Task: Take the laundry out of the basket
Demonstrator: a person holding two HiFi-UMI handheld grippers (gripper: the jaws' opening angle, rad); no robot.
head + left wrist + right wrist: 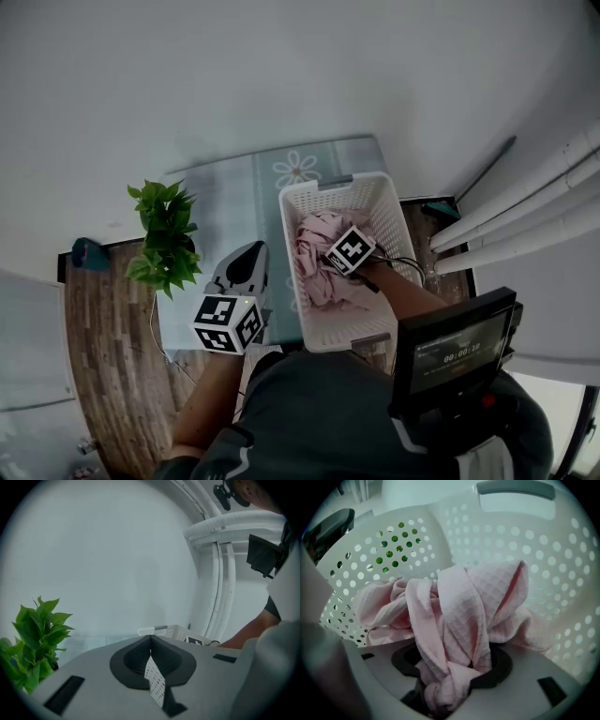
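Plant (167, 239): green and leafy, at the far left, standing at the mat's left edge; it also shows at the left of the left gripper view.
Left gripper (251, 251): held over the mat between plant and basket, clear of both; its fingers (150, 639) are pressed together with nothing between them.
Mat (234, 187): pale, with a daisy print, lying on the wooden floor under the basket.
Basket (286, 225): white, perforated plastic with grey handles, standing upright on the mat just right of the left gripper.
Laundry (317, 246): a pink waffle-weave cloth, bunched up inside the basket and lying against its floor and walls.
Right gripper (336, 262): reaching steeply down into the basket; in its own view the fingers (487, 679) are clamped on a gathered fold of the pink cloth (459, 602), with the basket wall (534, 541) behind.
Pipes (525, 216): white, running along the wall at the far right.
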